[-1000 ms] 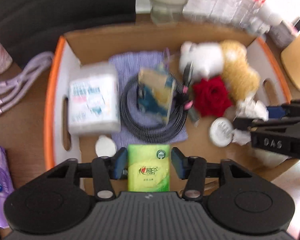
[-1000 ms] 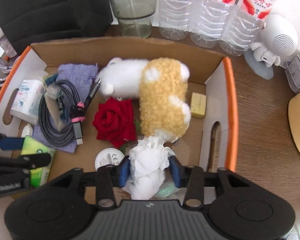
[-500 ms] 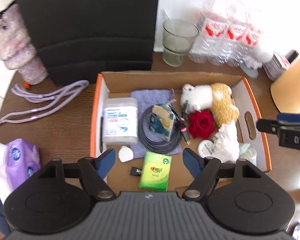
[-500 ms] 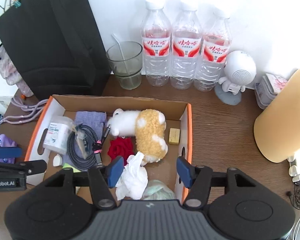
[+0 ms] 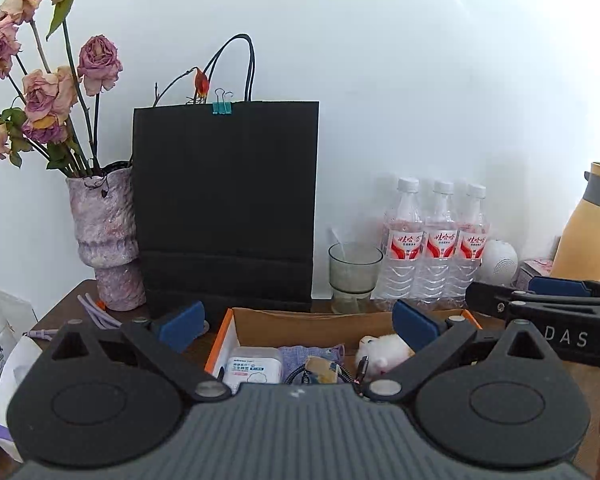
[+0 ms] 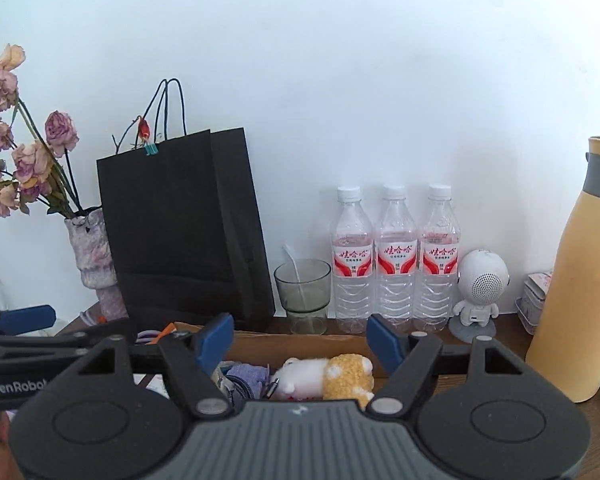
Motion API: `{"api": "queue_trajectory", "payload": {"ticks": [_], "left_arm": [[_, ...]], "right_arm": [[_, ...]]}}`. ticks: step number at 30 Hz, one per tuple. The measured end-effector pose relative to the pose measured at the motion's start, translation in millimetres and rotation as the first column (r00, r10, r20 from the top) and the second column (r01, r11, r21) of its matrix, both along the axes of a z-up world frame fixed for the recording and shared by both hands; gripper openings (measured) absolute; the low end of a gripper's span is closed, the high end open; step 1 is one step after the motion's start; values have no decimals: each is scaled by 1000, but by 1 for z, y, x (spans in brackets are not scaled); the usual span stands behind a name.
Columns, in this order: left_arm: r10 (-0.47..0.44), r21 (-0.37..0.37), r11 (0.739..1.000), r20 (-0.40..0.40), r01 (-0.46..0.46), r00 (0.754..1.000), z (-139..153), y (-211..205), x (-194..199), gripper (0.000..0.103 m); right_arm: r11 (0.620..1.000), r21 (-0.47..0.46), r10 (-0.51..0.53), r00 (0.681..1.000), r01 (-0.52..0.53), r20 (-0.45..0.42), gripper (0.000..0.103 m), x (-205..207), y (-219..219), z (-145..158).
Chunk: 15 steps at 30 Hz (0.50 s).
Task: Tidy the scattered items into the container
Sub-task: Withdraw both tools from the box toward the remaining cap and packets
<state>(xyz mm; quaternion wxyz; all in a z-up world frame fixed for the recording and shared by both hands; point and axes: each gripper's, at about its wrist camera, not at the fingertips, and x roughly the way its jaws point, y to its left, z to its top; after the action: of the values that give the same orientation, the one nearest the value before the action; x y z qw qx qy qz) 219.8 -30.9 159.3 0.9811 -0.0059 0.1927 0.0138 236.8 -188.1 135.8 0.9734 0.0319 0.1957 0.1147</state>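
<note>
The cardboard box (image 5: 312, 322) with orange edges sits on the wooden table, partly hidden behind both gripper bodies; it also shows in the right wrist view (image 6: 284, 342). Inside I see a white wipes pack (image 5: 254, 368), a purple cloth (image 5: 300, 354), a black cable (image 5: 300, 376) and a white and tan plush toy (image 6: 324, 372). My left gripper (image 5: 298, 322) is open and empty, raised above the box's near side. My right gripper (image 6: 300, 338) is open and empty, also raised over the box.
A black paper bag (image 5: 226, 204) stands behind the box, with a vase of dried roses (image 5: 106, 236) to its left. A glass (image 5: 354, 276), three water bottles (image 5: 434, 248), a white robot speaker (image 6: 480, 292) and a yellow flask (image 6: 580, 276) line the back and right.
Both grippers let go of their items, the green tissue pack and the crumpled white tissue, into the box, opened wide, and lifted and tilted up to face the wall.
</note>
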Motion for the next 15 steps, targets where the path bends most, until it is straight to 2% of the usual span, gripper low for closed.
{"api": "queue_trajectory", "payload": {"ticks": [3,6,9,11,13,15], "left_arm": [[0,1,1000,6,0,1000,2,-1,-10,103],[9,17,1000,-8,-8,1000,-6,2,-45,103],[-9,-17,1000,3,9,1000,-35,10,-114,103],[-46,-15,999,20,46,999,-59,16,-165,103],[3,37,999,39,-5,999,-85,19,-214,103],[59,61,996,16,-60,998,-105,22,-252,103]], "right_arm": [[1000,-23,1,1000,0,25,73,-12,4,2],[999,-16,-36,999,37,30,73,-40,2,-3],[999,41,-28,998,26,47,76,-101,-9,-22],[1000,16,-9,999,9,49,79,-147,-12,-40],[999,3,-41,998,41,46,85,-198,-21,-60],[998,23,-66,997,65,35,90,-244,-33,-79]]}}
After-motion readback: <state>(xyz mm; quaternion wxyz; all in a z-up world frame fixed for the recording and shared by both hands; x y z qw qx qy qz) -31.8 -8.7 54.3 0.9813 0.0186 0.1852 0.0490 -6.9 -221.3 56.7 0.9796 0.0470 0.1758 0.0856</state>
